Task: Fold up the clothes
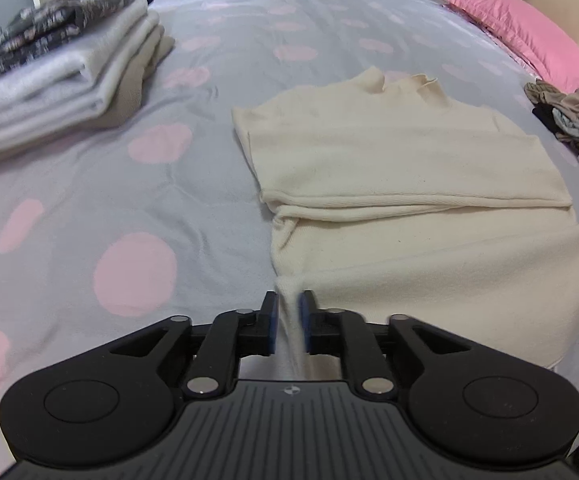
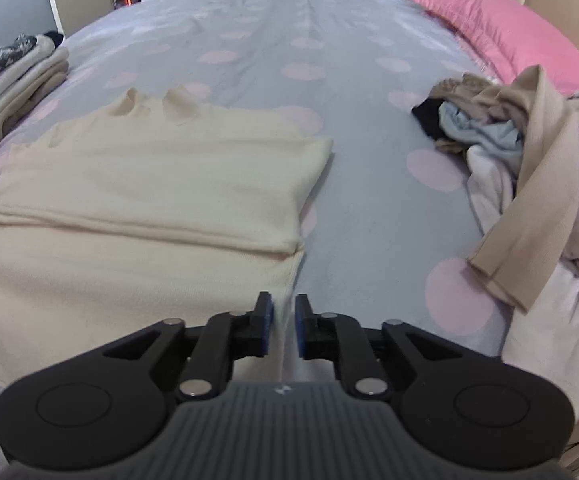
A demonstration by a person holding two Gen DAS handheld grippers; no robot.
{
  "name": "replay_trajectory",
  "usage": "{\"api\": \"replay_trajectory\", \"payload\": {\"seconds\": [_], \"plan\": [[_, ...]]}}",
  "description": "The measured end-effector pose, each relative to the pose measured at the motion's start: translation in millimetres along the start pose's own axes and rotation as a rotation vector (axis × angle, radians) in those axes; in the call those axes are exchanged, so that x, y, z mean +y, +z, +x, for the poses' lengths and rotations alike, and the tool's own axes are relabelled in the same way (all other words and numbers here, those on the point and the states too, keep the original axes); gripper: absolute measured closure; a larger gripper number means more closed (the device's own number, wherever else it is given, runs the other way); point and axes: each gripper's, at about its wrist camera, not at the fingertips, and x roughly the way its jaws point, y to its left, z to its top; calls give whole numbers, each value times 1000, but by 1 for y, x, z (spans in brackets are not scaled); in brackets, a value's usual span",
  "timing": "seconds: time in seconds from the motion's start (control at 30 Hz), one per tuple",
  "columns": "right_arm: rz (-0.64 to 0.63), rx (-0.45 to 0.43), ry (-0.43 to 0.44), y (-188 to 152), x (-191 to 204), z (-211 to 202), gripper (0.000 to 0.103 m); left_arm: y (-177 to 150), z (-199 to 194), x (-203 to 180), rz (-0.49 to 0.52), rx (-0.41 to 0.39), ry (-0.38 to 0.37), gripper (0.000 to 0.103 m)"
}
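A cream sweater (image 1: pixel 409 184) lies flat on the bed, neck away from me, with its sleeves folded across the middle; it also shows in the right wrist view (image 2: pixel 149 200). My left gripper (image 1: pixel 288 320) is shut on the sweater's near left hem corner. My right gripper (image 2: pixel 283 324) is shut on the near right hem corner. Both corners are pinched between the blue pads and lifted slightly off the bed.
The bed has a grey cover with pink dots (image 1: pixel 129 184). A stack of folded clothes (image 1: pixel 57 76) sits at the far left. A heap of unfolded clothes (image 2: pixel 529 168) lies at the right. A pink pillow (image 2: pixel 509 28) is at the far right.
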Motion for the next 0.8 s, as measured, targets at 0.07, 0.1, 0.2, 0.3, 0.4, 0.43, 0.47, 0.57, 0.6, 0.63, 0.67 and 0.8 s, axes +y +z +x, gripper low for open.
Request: {"api": "replay_trajectory", "payload": {"seconds": [0.07,0.1,0.2,0.3,0.4,0.43,0.47,0.57,0.6,0.63,0.67,0.8], "plan": [[-54,-60,-16,-2,6,-11,53,-3,-10,-9,64,-35,30,83],[-95,-79,-12,-5,12,-17,49,-6,-15,-15,104,-48,29,80],[-234,-100,4,-19,33,-27,48,-18,-27,-36,225,-80,9,66],[-412,-102,8,-43,56,-31,44,-36,-31,-57,341,-89,9,62],[-597,-101,8,-71,78,-34,43,-55,-28,-74,439,-73,27,61],[-660,-104,11,-80,83,-35,43,-61,-27,-80,476,-67,34,61],[-720,-113,14,-89,89,-37,43,-68,-26,-86,520,-64,41,61],[-871,-155,-9,-114,101,-45,43,-89,-25,-102,673,-81,76,56],[-914,-167,-17,-121,104,-47,43,-97,-24,-107,732,-87,91,53],[-949,-175,-25,-128,106,-49,43,-104,-22,-112,792,-93,108,52],[-983,-180,-36,-134,107,-49,43,-111,-19,-116,839,-92,136,52],[-1111,-166,-109,-156,106,-40,43,-133,-6,-122,996,-80,243,52]]}}
